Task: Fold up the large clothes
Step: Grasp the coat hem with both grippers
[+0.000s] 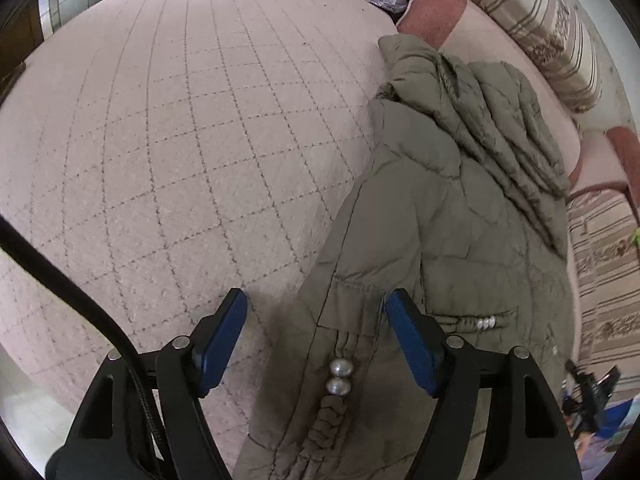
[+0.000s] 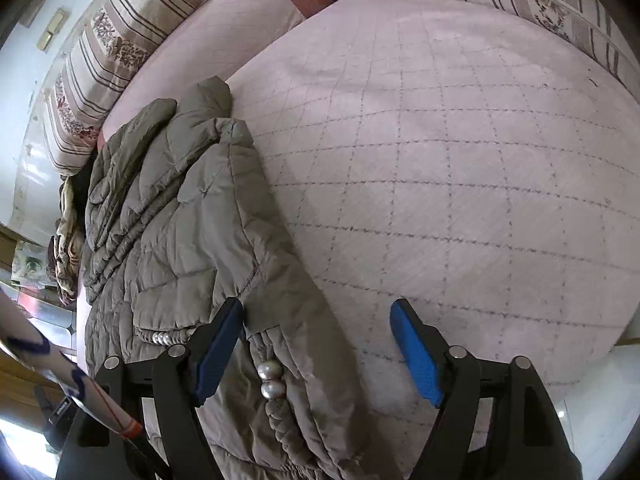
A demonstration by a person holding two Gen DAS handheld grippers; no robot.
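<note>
Olive padded coat [image 1: 452, 216] spread on pink quilted bed [image 1: 180, 140], long axis running near to far. Left gripper [image 1: 316, 340] wide, empty, straddling near left edge by pearls [image 1: 339, 377]; right gripper [image 2: 316, 348] likewise wide, over near right edge. Equally close.

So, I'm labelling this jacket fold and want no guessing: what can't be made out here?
- Left wrist view: jacket's near hem, cut off by the bottom edge and the left gripper.
- Right wrist view: jacket's far side, hidden behind its own bulk.
- Both views: bed's full extent, cut by the fisheye rim.
</note>
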